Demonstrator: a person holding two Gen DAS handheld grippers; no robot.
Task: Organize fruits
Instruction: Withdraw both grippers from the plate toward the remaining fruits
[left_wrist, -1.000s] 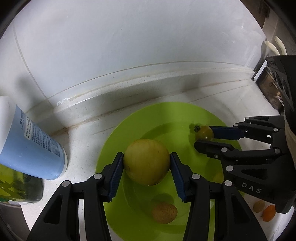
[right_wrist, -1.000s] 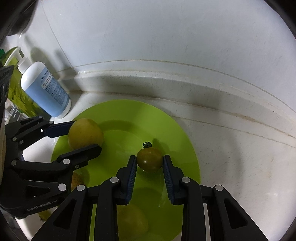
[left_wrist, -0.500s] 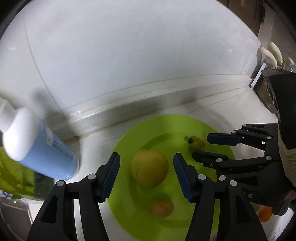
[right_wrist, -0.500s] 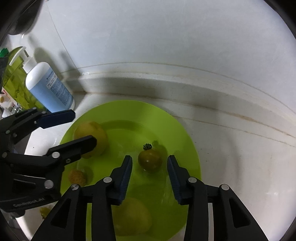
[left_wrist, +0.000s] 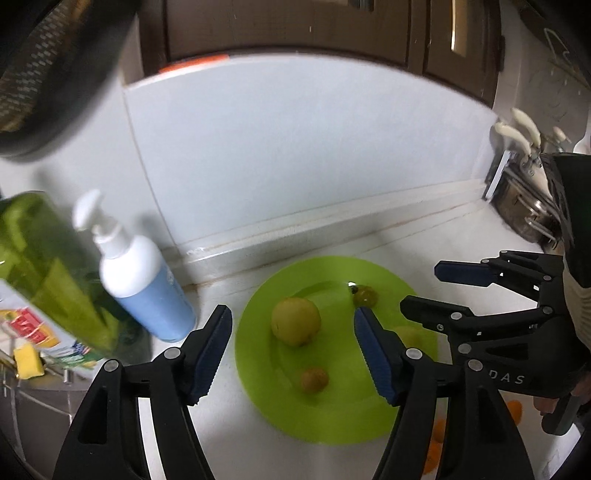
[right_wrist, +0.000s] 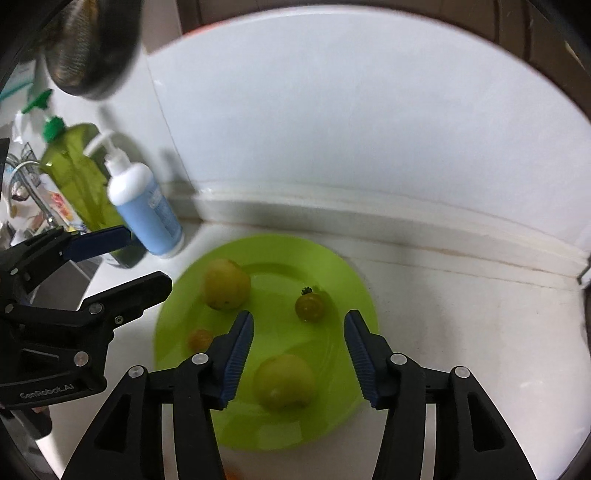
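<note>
A lime green plate (left_wrist: 332, 417) (right_wrist: 347, 280) lies on the white counter. On it rest a yellow round fruit (left_wrist: 295, 321) (right_wrist: 226, 283), a small green tomato with a stem (left_wrist: 364, 295) (right_wrist: 309, 306), a small brownish fruit (left_wrist: 314, 380) (right_wrist: 199, 339) and a second yellow fruit (right_wrist: 283, 382). My left gripper (left_wrist: 293, 354) is open and empty, raised above the plate. My right gripper (right_wrist: 298, 360) is open and empty, raised above the plate; it also shows in the left wrist view (left_wrist: 432, 286).
A blue and white pump bottle (left_wrist: 142, 284) (right_wrist: 146, 210) and a green bottle (left_wrist: 48, 269) (right_wrist: 79, 177) stand left of the plate. Small orange fruits (left_wrist: 513, 410) lie on the counter at lower right. A white wall with a raised ledge (right_wrist: 406, 210) runs behind. Utensils (left_wrist: 517, 133) at far right.
Both grippers opened, let go of the yellow fruit and the green tomato onto the plate, then rose and pulled back from it.
</note>
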